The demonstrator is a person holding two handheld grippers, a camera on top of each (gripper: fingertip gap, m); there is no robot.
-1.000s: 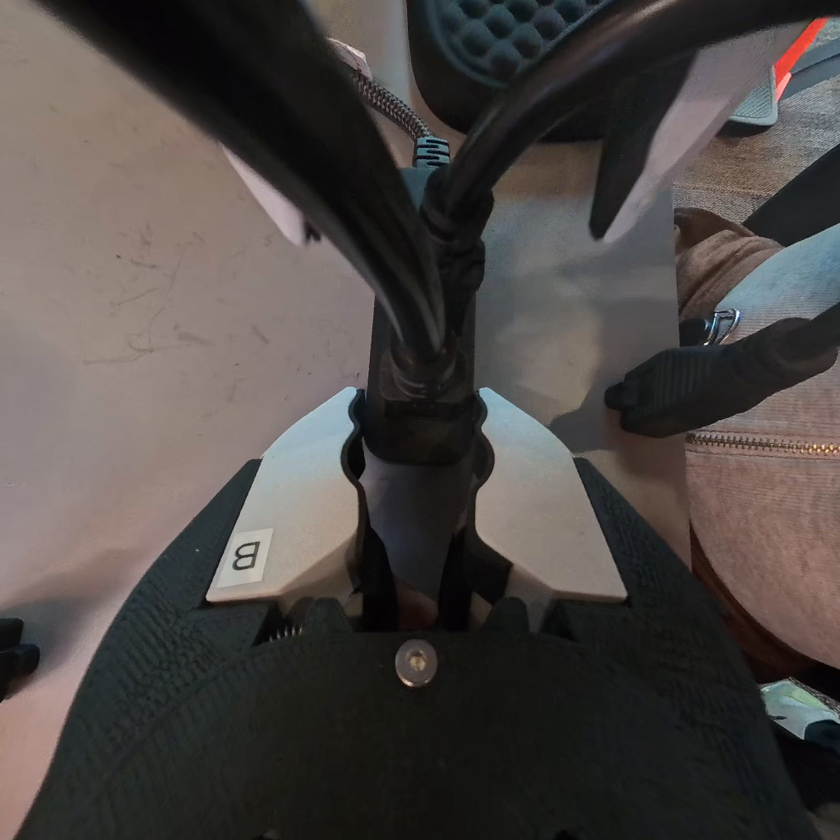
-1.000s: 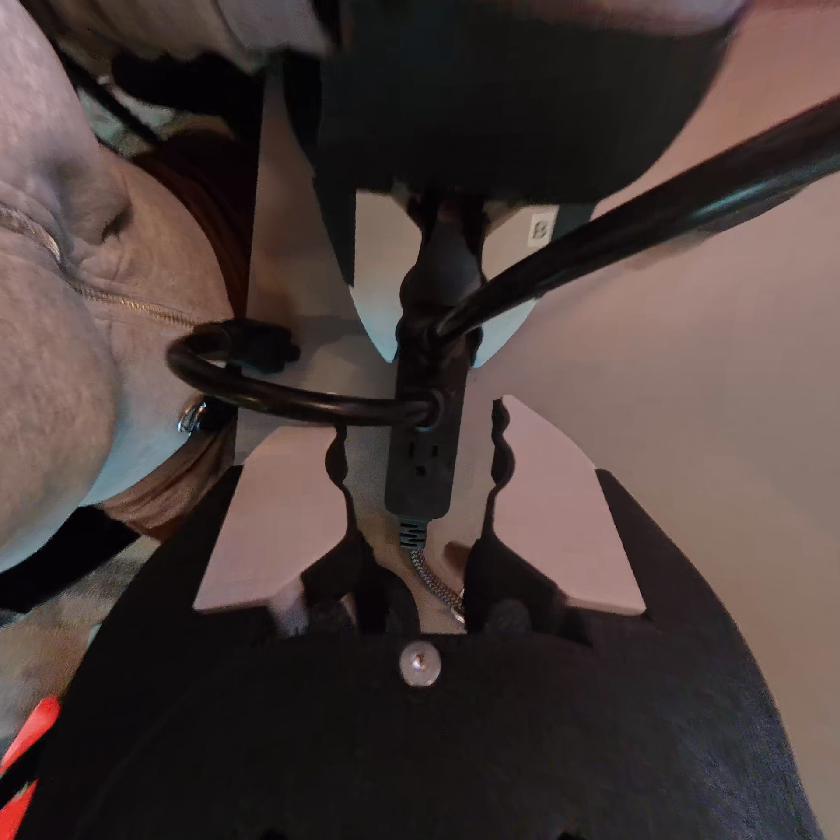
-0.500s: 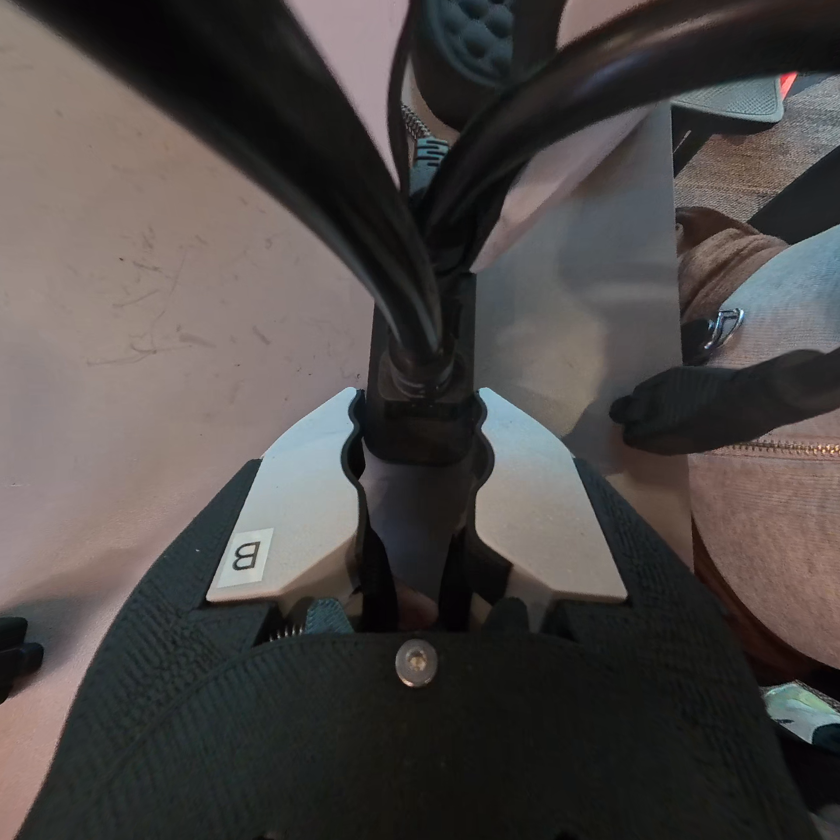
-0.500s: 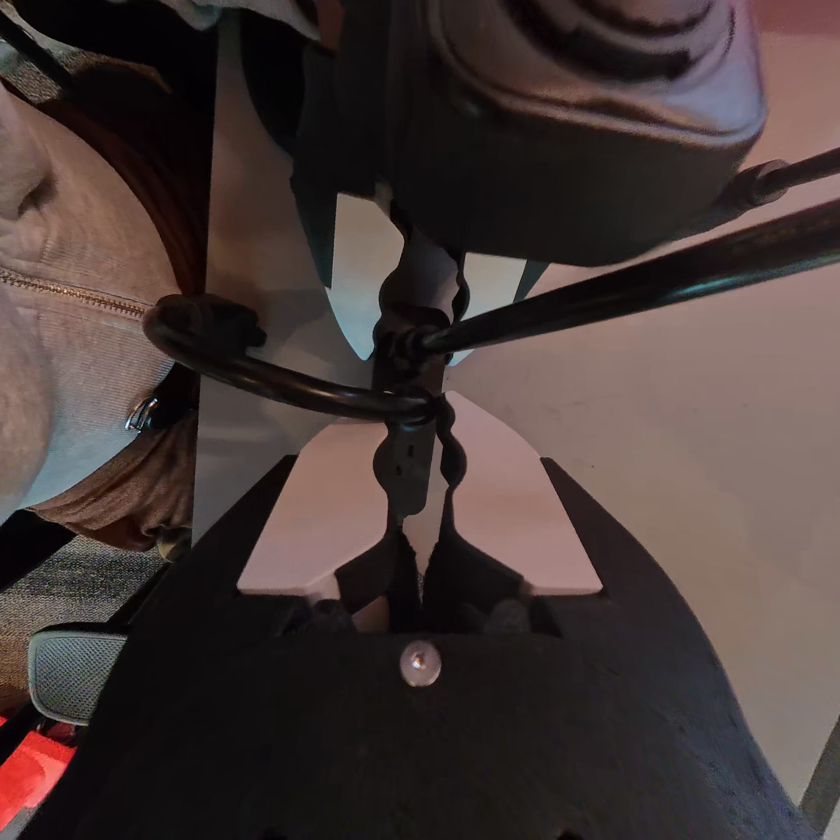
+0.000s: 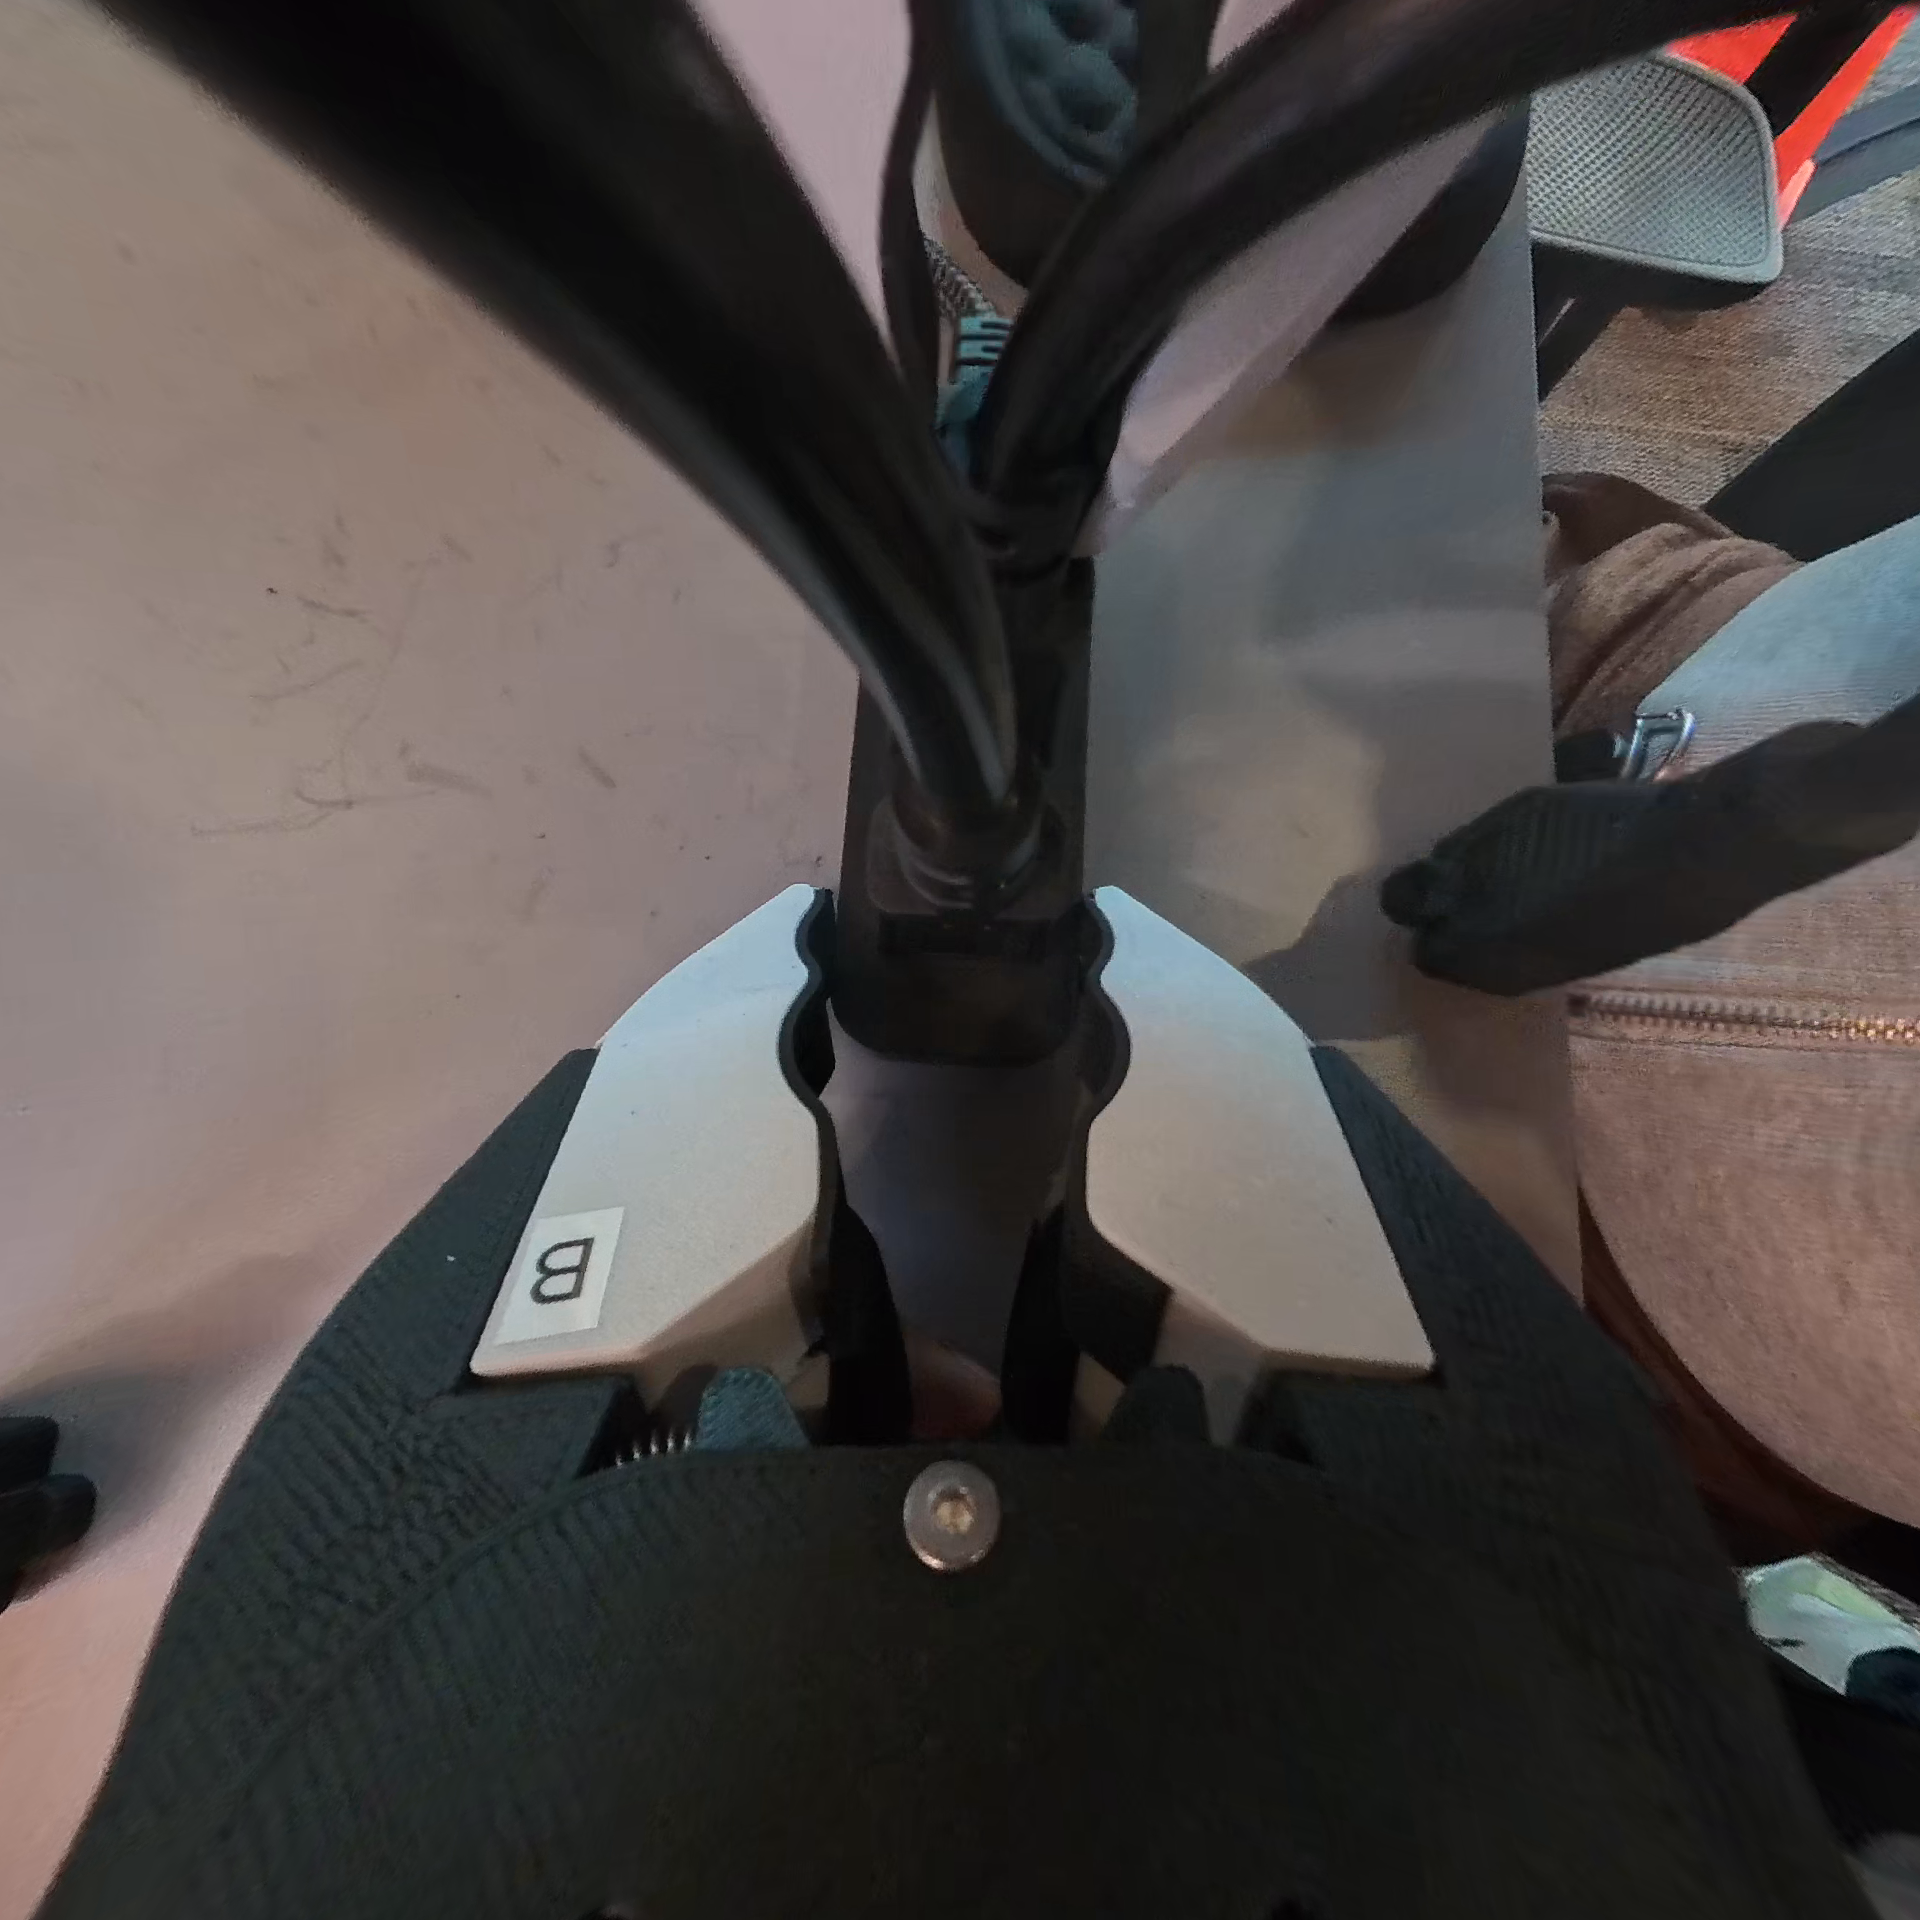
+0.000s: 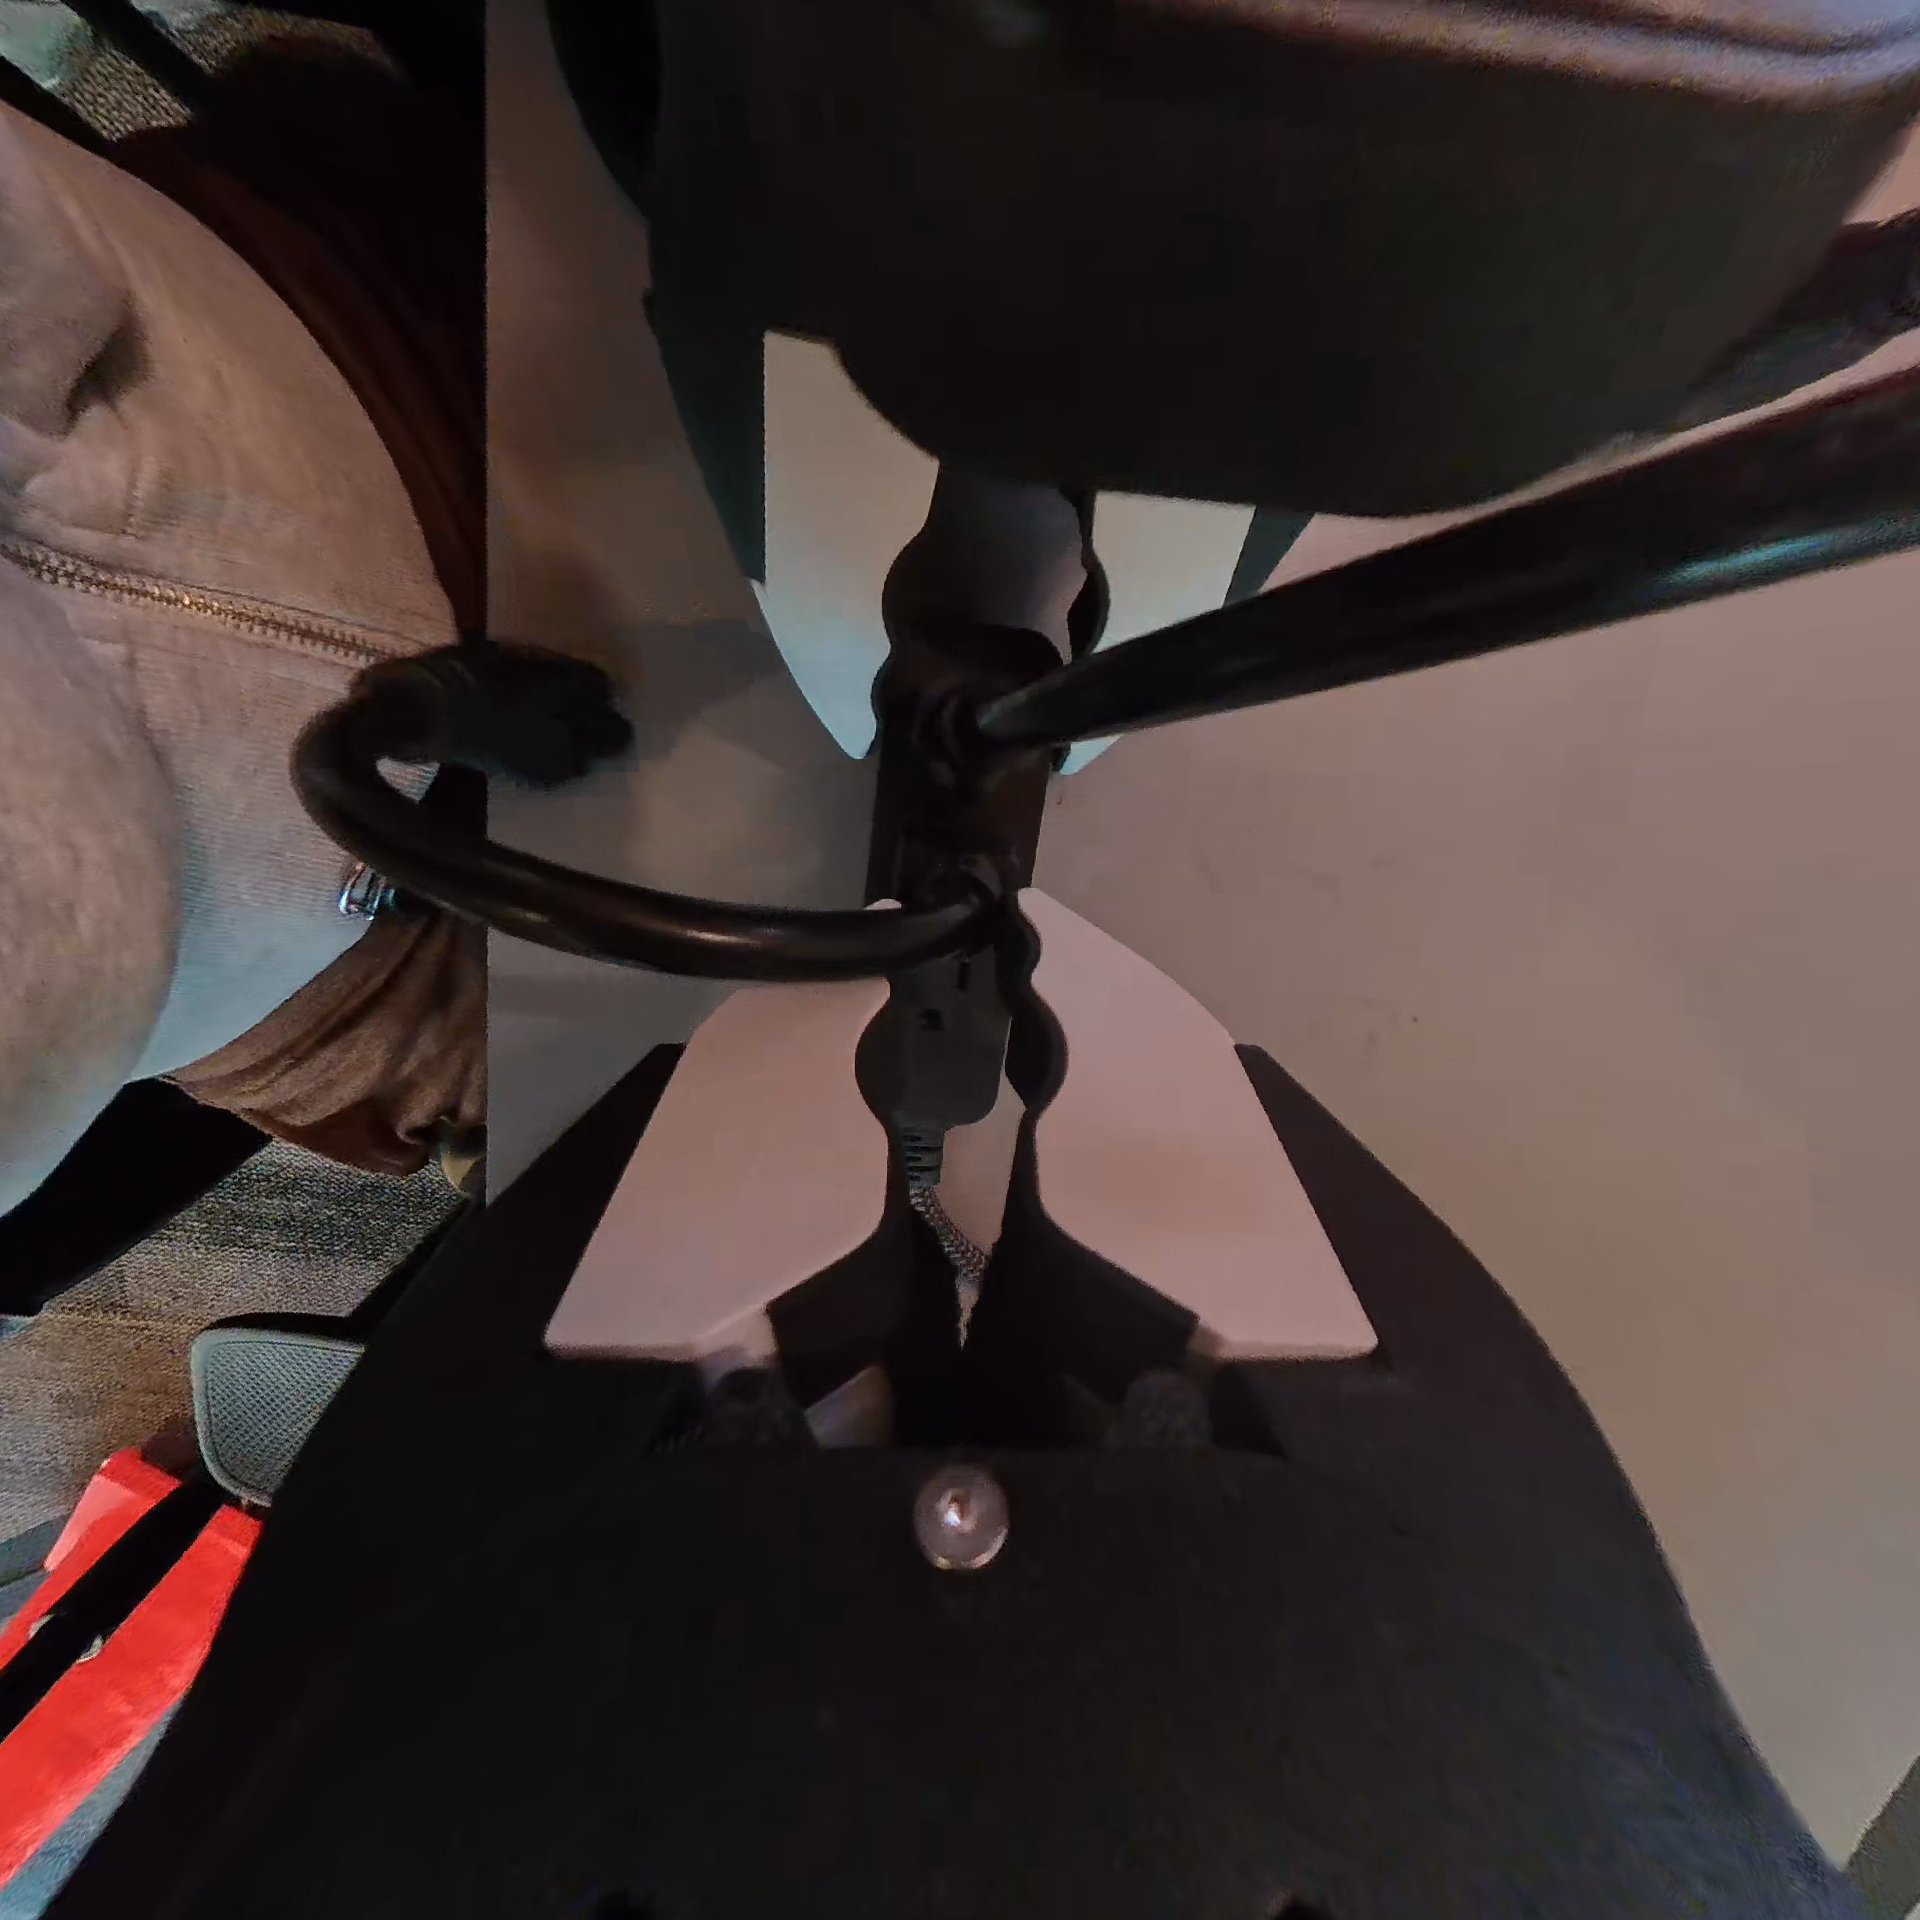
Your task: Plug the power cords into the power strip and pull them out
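A black power strip (image 5: 961,966) lies on the pale table, held at both ends. My left gripper (image 5: 961,925) is shut on one end. My right gripper (image 6: 951,935) is shut on the other end (image 6: 940,1039), where the strip's braided cord (image 6: 945,1236) comes out. Two black power cords are plugged into the strip. One (image 5: 623,312) rises up and left; in the right wrist view it (image 6: 1455,603) runs right. The other (image 6: 623,914) loops to its loose end (image 6: 499,707) at the table edge, which also shows in the left wrist view (image 5: 1558,894).
The table edge (image 5: 1538,727) runs close beside the strip. A person in a grey-beige zip jacket (image 5: 1745,1143) is right behind that edge. A grey mesh pad (image 6: 270,1392) and a red object (image 6: 125,1662) are on the carpet below. My right fingertips sit around 7 centimetres from my left ones.
My right gripper has closed from open onto the strip's end and holds it. My left gripper has kept its hold. The cords have shifted slightly.
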